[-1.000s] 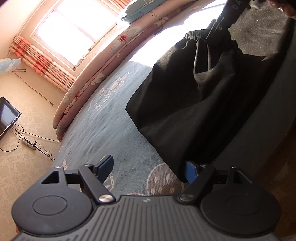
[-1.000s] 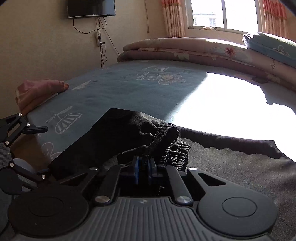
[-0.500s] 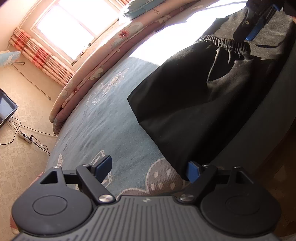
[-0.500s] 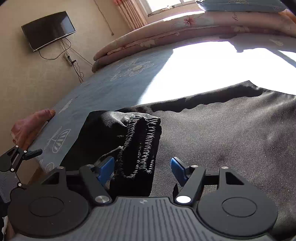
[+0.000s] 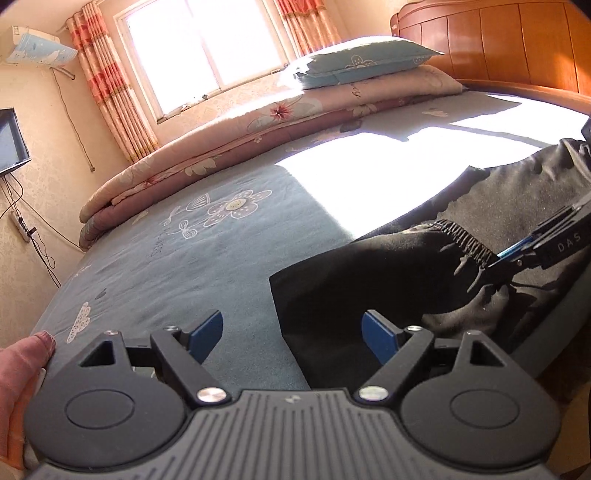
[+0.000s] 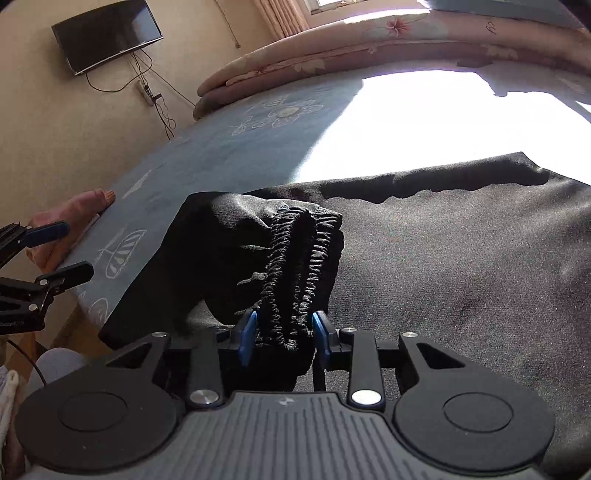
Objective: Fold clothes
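Note:
A black garment (image 6: 461, 266) lies spread on the blue bed sheet (image 5: 177, 266), with one part folded over so its elastic waistband (image 6: 295, 258) sits bunched on top. My right gripper (image 6: 283, 335) is shut on that bunched waistband, with fabric filling the gap between its blue pads. In the left wrist view the right gripper (image 5: 506, 258) pinches the waistband (image 5: 465, 240) at the right. My left gripper (image 5: 293, 332) is open and low at the bed's near edge. The garment's (image 5: 369, 273) near corner lies just ahead of its right finger, and nothing is held.
A folded floral quilt (image 5: 258, 129) and a pillow (image 5: 362, 62) lie along the far side of the bed, below a window. A wooden headboard (image 5: 498, 37) stands at the right. A pink cloth (image 6: 70, 221) lies on the bed's corner near my left gripper (image 6: 64, 253). A television (image 6: 107, 35) hangs on the wall.
My right gripper held the waistband a second ago, opened wide, and has now narrowed onto the bunched waistband. My left gripper stayed open and swung round to look across the bed.

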`<state>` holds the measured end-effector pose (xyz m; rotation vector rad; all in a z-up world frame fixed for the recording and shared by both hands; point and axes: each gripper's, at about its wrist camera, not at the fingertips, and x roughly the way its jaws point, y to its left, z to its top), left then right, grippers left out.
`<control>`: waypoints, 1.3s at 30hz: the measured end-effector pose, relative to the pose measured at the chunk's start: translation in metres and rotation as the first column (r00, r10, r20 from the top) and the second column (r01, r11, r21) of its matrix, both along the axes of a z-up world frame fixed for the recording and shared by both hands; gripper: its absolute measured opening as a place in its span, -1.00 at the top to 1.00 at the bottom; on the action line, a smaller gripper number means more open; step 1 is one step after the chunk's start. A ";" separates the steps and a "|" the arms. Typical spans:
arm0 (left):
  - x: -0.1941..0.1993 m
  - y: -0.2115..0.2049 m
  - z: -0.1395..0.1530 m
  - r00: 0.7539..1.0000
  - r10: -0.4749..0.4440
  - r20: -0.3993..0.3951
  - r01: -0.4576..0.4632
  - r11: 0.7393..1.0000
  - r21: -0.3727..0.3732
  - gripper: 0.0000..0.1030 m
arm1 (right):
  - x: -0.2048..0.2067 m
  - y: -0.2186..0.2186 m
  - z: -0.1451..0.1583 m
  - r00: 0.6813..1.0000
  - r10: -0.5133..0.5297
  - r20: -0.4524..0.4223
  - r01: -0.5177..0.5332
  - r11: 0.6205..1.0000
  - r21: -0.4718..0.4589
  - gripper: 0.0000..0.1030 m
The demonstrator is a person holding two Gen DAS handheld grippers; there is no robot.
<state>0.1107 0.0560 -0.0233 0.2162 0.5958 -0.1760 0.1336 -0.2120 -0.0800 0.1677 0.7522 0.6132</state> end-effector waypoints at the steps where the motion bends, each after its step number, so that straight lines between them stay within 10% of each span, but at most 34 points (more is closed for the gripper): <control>1: 0.012 0.002 0.003 1.000 0.013 -0.010 -0.014 0.998 -0.053 -0.62 | 0.000 0.000 0.004 1.000 0.003 0.008 -0.003 1.000 -0.005 0.28; 4: 0.051 0.016 0.010 0.996 0.038 -0.078 -0.058 0.960 -0.274 -0.62 | -0.001 0.000 0.016 0.999 0.012 0.034 -0.011 1.000 -0.021 0.29; 8: 0.118 0.066 0.000 0.947 -0.116 -0.299 -0.152 0.657 -0.739 -0.61 | 0.011 0.015 0.050 0.990 0.072 0.118 -0.061 0.994 -0.093 0.31; 14: 0.141 0.087 0.001 0.945 -0.185 -0.270 -0.103 0.614 -0.783 -0.63 | 0.057 0.059 0.072 0.965 0.233 0.124 -0.214 0.965 -0.149 0.31; 21: 0.135 0.122 -0.067 0.908 -0.289 -0.303 -0.187 0.367 -0.911 -0.72 | 0.171 0.097 0.059 0.887 0.428 -0.170 -0.411 0.902 0.129 -0.02; 28: 0.145 0.136 -0.111 0.876 -0.345 -0.337 -0.255 0.263 -0.931 -0.72 | 0.193 0.154 0.013 0.721 0.651 -0.237 -0.657 0.751 0.061 -0.04; 33: 0.139 0.133 -0.109 0.876 -0.362 -0.319 -0.205 0.319 -0.925 -0.72 | 0.206 0.149 -0.001 0.635 0.732 -0.245 -0.723 0.676 0.146 -0.07; 39: 0.136 0.116 -0.105 0.857 -0.401 -0.323 -0.151 0.404 -0.902 -0.72 | 0.258 0.141 -0.010 0.625 0.729 -0.279 -0.631 0.682 0.370 -0.30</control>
